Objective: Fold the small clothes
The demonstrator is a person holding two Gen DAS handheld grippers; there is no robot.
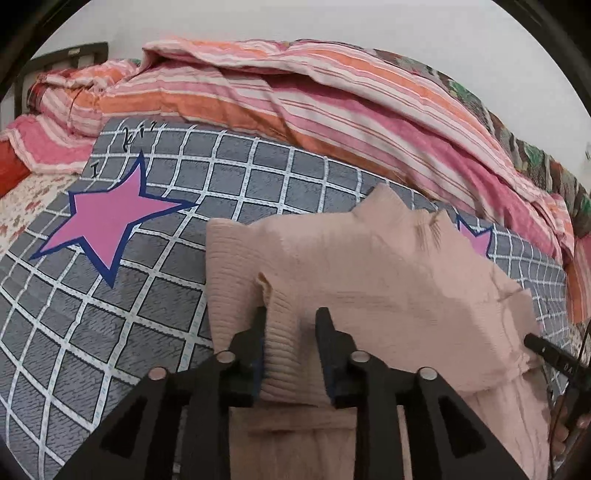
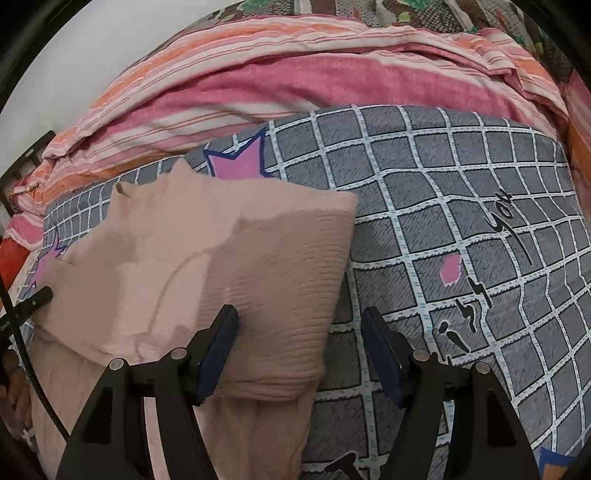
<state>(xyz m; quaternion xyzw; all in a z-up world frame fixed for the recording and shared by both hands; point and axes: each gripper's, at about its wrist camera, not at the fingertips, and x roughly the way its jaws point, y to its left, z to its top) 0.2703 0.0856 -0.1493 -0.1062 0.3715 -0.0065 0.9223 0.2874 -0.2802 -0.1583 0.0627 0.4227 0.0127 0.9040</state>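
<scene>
Garment: pale pink ribbed knit sweater (image 1: 388, 280), lying on the grey bed cover with a white grid and pink stars (image 1: 155, 236); its sleeves look folded in over the body.
Collar: the raised neck of the pale pink sweater points toward the far side of the bed.
Left gripper (image 1: 291, 325): black two-finger tool with dark blue pads; a ribbed sleeve fold of the sweater sits between the fingers, and the jaws are closed in on it from both sides.
Left fingers (image 1: 325, 332): the inner pad on each side touches the knit.
Right gripper (image 2: 299, 325): black tool of the same kind, jaws spread wide; only its left finger touches the ribbed edge of the sweater (image 2: 221, 258), while the other finger is over bare grid cover (image 2: 461, 177).
Other views: each camera catches the tip of the opposite gripper at the edge of its picture, beside the sweater.
Bedding: pink, orange and white striped quilt (image 1: 314, 96), bunched along the far side of the grey cover, also in the right wrist view (image 2: 258, 81).
Wall: plain pale wall (image 1: 258, 22) behind the quilt.
Print: black handwriting-style lettering (image 2: 498, 221) on the cover to the right of the sweater.
</scene>
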